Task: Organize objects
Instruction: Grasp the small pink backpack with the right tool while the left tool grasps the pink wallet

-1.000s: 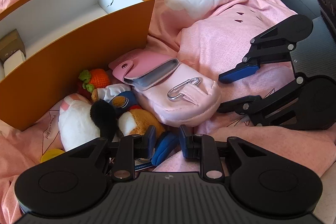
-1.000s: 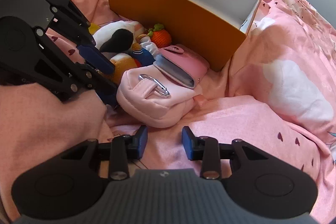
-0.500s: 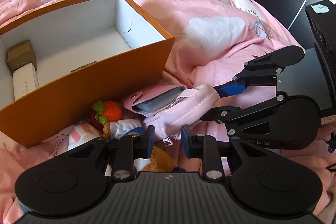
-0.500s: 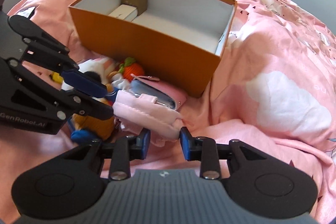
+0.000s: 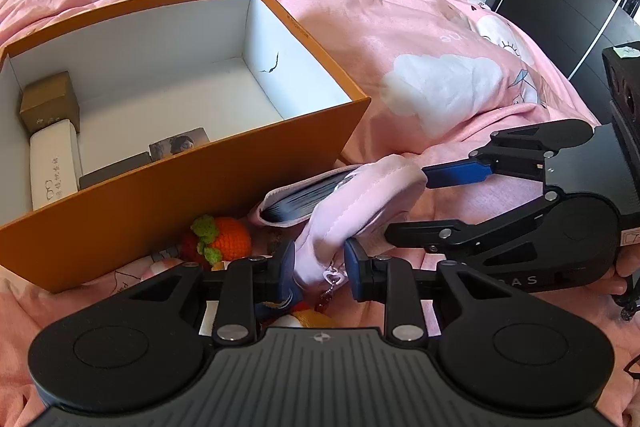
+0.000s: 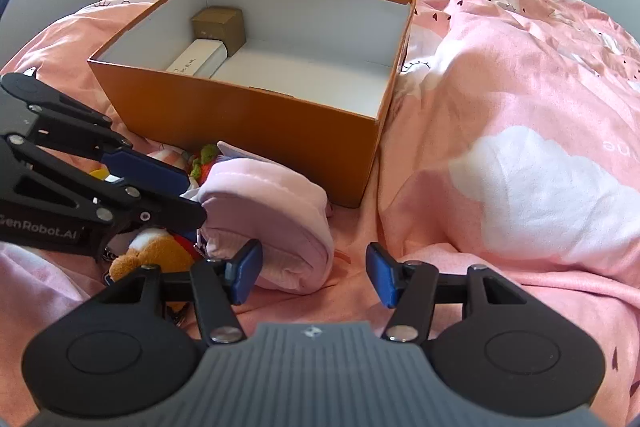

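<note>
Looking along our left gripper [image 5: 319, 265], we see its two blue pads closed on a fold of the pale pink pouch [image 5: 360, 195], the fabric pinched between them with a small zipper charm dangling just below. Our right gripper [image 6: 314, 273] sits low over the bedding with its jaws spread wide; the left pad [image 6: 246, 269] touches the pouch's lower edge while the right pad stands apart from it over bare cover, so nothing is clamped there. From the left wrist view the right gripper reaches in from the side, one blue finger above the pouch and one black link beneath it. From the right wrist view the left gripper comes in from the left edge, its fingertips buried in the pouch's near end.

Just beyond the pouch lies a grey-and-pink wallet [image 5: 304, 201], tucked against it. Beside that, a crocheted orange carrot [image 5: 230, 241] rests at the foot of the orange box [image 5: 192, 195], and an orange plush toy [image 6: 156, 249] lies under the left gripper's fingers.

Farther on, the orange box stands open on the pink duvet [image 6: 520, 115]. Inside it we see a brown cube box [image 6: 220, 25] in a corner, a white case [image 6: 198, 61] touching it, and a photo card [image 5: 180, 143] on the floor by the near wall.
</note>
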`<state>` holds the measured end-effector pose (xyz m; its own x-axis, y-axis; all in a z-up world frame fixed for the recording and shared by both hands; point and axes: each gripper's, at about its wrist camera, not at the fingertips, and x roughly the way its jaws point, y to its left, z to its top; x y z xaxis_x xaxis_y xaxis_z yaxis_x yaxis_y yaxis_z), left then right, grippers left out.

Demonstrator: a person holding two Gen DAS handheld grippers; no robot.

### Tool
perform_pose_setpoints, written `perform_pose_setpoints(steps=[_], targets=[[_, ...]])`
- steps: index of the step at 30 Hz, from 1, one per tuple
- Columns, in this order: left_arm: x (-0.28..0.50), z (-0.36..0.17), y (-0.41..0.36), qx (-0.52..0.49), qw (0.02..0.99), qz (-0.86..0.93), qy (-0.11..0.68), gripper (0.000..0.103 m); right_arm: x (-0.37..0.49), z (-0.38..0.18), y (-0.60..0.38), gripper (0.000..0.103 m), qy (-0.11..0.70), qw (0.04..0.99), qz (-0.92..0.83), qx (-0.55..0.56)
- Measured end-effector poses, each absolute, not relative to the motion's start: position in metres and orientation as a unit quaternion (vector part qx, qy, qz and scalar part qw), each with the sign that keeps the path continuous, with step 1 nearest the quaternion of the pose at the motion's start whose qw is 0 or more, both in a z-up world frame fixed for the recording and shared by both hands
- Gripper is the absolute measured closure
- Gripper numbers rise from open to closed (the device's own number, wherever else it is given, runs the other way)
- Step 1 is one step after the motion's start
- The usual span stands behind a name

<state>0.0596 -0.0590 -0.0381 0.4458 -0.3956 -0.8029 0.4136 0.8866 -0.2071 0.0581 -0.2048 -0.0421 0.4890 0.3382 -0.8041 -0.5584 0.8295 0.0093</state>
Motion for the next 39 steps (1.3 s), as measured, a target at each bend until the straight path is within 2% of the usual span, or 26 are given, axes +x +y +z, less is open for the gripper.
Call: perform_pose_setpoints(steps=[6, 12, 15, 20, 22, 27, 30, 35, 39], targets=[[0.065, -0.042, -0.059, 0.007, 0.842, -0.245, 0.48, 0.071, 0.053, -0.034, -0.208, 0.044, 0.43, 0.841, 0.294, -0.142], [0.068, -0.042, -0.054, -0.005, 0.842, -0.242, 0.483, 0.07, 0.062, -0.053, -0.192, 0.044, 0.435, 0.836, 0.302, -0.143], [0.068, -0.04, -0.053, -0.002, 0.844, -0.24, 0.48, 0.07, 0.065, -0.059, -0.187, 0.051, 0.431, 0.838, 0.302, -0.143], [0.066, -0.037, -0.053, 0.021, 0.848, -0.244, 0.47, 0.07, 0.069, -0.055, -0.194, 0.074, 0.429, 0.847, 0.29, -0.121], [0.065, -0.038, -0.054, 0.042, 0.851, -0.244, 0.464, 0.07, 0.068, -0.053, -0.198, 0.076, 0.428, 0.851, 0.282, -0.116], [0.067, -0.044, -0.057, 0.066, 0.85, -0.251, 0.458, 0.069, 0.069, -0.044, -0.214, 0.078, 0.429, 0.864, 0.236, -0.118], [0.07, -0.047, -0.064, 0.086, 0.852, -0.255, 0.448, 0.061, 0.071, -0.04, -0.224, 0.078, 0.432, 0.868, 0.219, -0.107], [0.076, -0.056, -0.076, 0.149, 0.864, -0.222, 0.428, 0.059, 0.079, -0.042, -0.231, 0.078, 0.431, 0.876, 0.194, -0.101], [0.082, -0.064, -0.078, 0.166, 0.866, -0.219, 0.418, 0.052, 0.086, -0.048, -0.231, 0.076, 0.434, 0.875, 0.194, -0.097]])
